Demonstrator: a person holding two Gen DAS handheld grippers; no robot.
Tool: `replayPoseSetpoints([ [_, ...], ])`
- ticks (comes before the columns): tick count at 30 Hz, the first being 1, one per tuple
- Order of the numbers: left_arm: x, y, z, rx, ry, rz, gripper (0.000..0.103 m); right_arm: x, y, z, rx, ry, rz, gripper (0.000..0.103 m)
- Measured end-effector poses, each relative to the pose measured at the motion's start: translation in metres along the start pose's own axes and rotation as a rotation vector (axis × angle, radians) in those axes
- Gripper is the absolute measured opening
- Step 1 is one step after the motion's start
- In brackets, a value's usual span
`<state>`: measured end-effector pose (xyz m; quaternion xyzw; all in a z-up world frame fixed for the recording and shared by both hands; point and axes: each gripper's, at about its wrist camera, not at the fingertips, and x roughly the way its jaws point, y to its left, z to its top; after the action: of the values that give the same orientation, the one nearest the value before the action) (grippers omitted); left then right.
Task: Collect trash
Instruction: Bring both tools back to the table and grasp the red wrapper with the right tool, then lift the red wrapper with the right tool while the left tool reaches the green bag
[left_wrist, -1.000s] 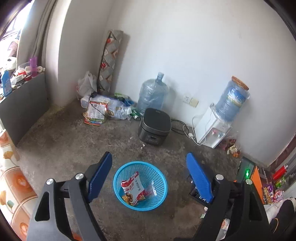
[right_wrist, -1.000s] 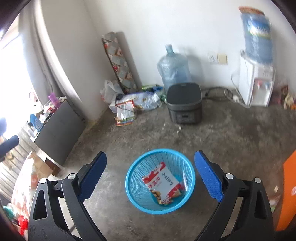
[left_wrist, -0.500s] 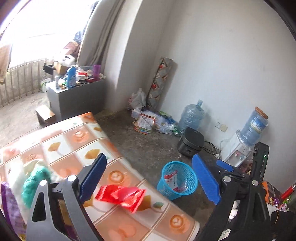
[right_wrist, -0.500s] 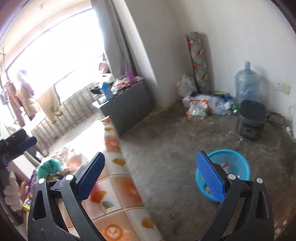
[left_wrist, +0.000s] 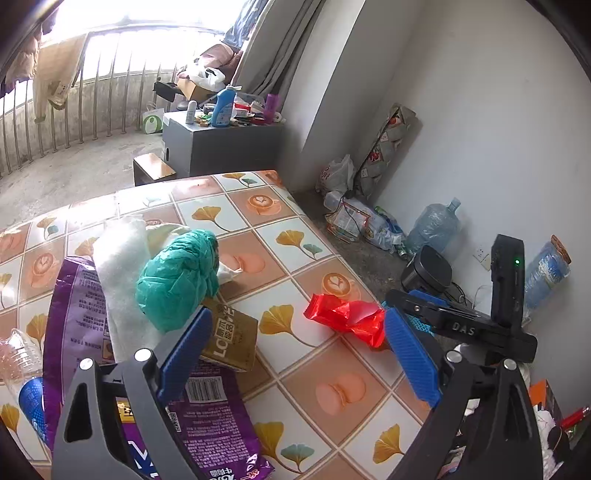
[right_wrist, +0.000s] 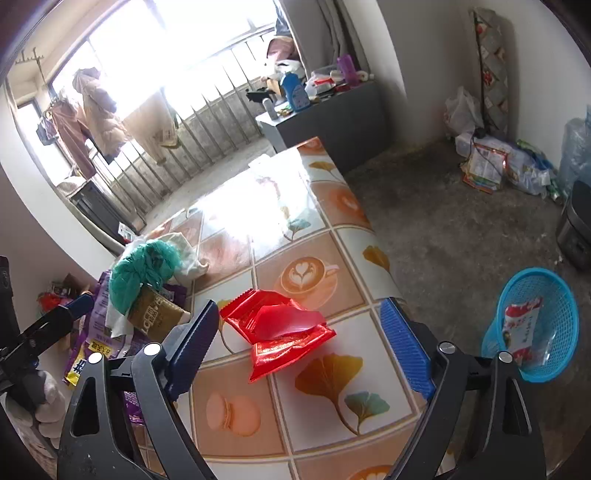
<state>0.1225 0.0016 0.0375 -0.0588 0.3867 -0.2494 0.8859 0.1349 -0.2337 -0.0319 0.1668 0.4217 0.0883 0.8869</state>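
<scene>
Right gripper (right_wrist: 295, 343) closing around red wrapper (right_wrist: 277, 328) mid-frame on table (right_wrist: 325, 417), not touching, left gripper (left_wrist: 295, 343) wide, empty, blue basket (right_wrist: 535, 325) right.

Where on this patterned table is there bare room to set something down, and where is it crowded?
Bare: the table between the red wrapper and its floor-side edge, and the sunlit far end. Crowded: the corner with the green bag, purple packet and brown pouch.
</scene>
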Motion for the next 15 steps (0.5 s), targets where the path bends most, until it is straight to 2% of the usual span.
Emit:
replayPoseSetpoints([
  [4,0.003,0.007,-0.002,0.016,0.026,0.007,0.092,0.024,0.001,0.001,-0.022,0.073,-0.024,0.074],
  [7,0.006,0.008,-0.007,0.044,0.04,0.012,0.092,0.038,0.005,-0.003,-0.05,0.127,-0.053,0.065],
  [9,0.007,0.007,-0.01,0.064,0.047,0.014,0.092,0.039,0.011,-0.006,-0.094,0.122,-0.081,0.064],
  [14,0.012,0.008,-0.015,0.073,0.057,0.013,0.092,0.039,0.03,-0.015,-0.163,0.147,-0.087,0.038],
  [15,0.013,0.009,-0.016,0.073,0.057,0.007,0.092,0.039,0.033,-0.017,-0.174,0.145,-0.092,0.037],
])
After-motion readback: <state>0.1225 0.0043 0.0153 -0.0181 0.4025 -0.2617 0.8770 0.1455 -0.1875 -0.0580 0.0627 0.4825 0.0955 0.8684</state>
